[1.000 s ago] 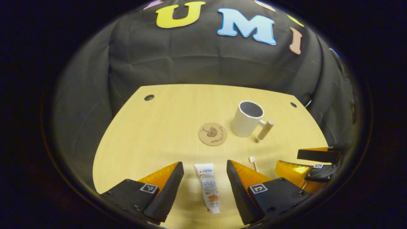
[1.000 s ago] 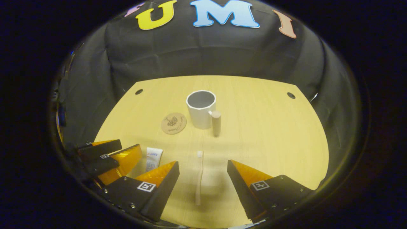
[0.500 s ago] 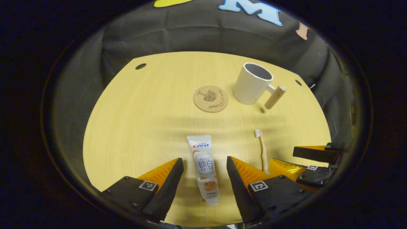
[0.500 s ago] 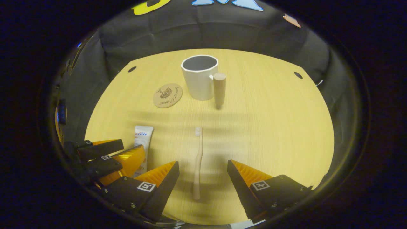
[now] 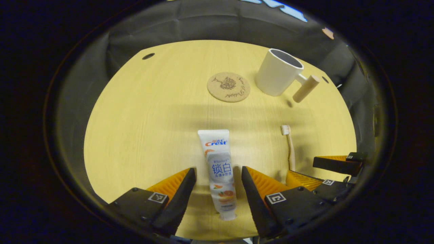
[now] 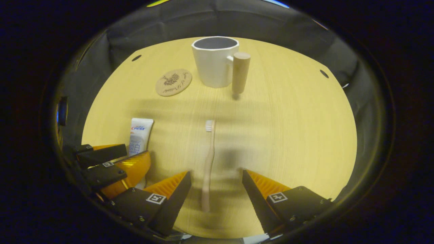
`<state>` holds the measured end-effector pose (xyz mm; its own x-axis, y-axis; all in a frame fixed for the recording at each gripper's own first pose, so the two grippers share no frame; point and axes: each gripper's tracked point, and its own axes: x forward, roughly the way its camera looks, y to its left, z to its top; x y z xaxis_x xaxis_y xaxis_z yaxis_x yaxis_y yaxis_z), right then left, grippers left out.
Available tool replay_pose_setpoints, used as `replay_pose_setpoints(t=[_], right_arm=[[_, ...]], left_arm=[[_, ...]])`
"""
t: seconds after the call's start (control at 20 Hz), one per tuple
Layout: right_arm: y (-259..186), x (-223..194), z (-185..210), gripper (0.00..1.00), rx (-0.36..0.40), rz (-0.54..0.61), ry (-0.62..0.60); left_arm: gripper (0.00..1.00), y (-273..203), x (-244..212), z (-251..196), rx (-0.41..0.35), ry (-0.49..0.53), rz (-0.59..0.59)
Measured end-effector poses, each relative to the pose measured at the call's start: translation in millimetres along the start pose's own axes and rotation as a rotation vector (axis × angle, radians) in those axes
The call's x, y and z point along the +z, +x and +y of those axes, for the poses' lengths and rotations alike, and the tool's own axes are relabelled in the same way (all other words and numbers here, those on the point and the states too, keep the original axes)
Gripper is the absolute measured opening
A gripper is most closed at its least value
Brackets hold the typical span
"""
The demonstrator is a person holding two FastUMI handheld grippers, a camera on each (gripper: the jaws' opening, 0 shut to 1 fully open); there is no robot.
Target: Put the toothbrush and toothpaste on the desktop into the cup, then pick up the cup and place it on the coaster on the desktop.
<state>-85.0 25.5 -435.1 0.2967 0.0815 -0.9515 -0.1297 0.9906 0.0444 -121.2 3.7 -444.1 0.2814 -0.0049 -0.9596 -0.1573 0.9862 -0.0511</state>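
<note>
A white toothpaste tube [image 5: 218, 169] lies flat on the wooden desktop [image 5: 152, 112], its lower half between the fingers of my open left gripper [image 5: 217, 176], which does not touch it. In the right gripper view a wooden toothbrush [image 6: 208, 159] lies lengthwise between the fingers of my open right gripper [image 6: 215, 179], bristles pointing away. The white cup [image 6: 214, 61] with a wooden peg handle stands upright at the far side, beside the round cork coaster [image 6: 173, 82]. In the left gripper view the cup [image 5: 278, 72] and the coaster [image 5: 228, 86] sit far right of centre, and the toothbrush [image 5: 290, 145] runs under the right gripper [image 5: 325, 173].
The left gripper [image 6: 112, 166] shows at the lower left of the right gripper view, over the toothpaste tube [image 6: 139, 134]. Small round holes [image 6: 323, 73] mark the desktop's far corners. Black cloth walls surround the desk on all sides.
Both grippers have come down and forward over the desk: the toothpaste now lies deeper between the left fingers and the toothbrush deeper between the right ones. Nothing on the desk has moved.
</note>
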Motion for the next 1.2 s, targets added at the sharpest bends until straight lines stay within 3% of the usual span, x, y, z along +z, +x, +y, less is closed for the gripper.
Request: replay_pose_setpoints(t=[0.4, 0.45, 0.5, 0.65, 0.8, 0.85, 0.9, 0.95, 1.0, 1.1, 1.2], right_arm=[[14, -4, -2, 0.93, -0.023, 0.046, -0.017], [14, -2, -2, 0.94, -0.023, 0.046, -0.013], [14, -3, -2, 0.94, -0.023, 0.046, -0.01], [14, -1, -3, 0.92, -0.029, 0.046, -0.004], [16, -1, -4, 0.79, -0.031, 0.049, 0.001], [15, 0, -5, 0.72, -0.032, 0.05, 0.002], [15, -1, -5, 0.56, -0.034, 0.054, 0.003], [14, 0, -7, 0.54, -0.041, 0.055, 0.004], [14, 0, -8, 0.41, -0.045, 0.055, 0.004], [15, -3, -8, 0.23, -0.051, 0.071, 0.009], [18, -2, -8, 0.24, -0.053, 0.077, 0.022]], left_arm=[[0.86, 8, 1, 11, 0.072, 0.003, 0.043], [0.77, 9, 2, 11, 0.075, 0.002, 0.039], [0.84, 9, 4, 10, 0.077, 0.001, 0.04], [0.84, 9, 7, 10, 0.078, 0.001, 0.041], [0.83, 7, 8, 9, 0.081, 0.002, 0.046], [0.74, 7, 6, 10, 0.083, 0.004, 0.047], [0.68, 7, 8, 8, 0.081, 0.008, 0.047], [0.57, 6, 8, 7, 0.081, 0.005, 0.051], [0.62, 8, 8, 7, 0.081, 0.009, 0.056], [0.56, 8, 7, 7, 0.078, 0.013, 0.076], [0.47, 6, 5, 7, 0.087, 0.004, 0.087]])
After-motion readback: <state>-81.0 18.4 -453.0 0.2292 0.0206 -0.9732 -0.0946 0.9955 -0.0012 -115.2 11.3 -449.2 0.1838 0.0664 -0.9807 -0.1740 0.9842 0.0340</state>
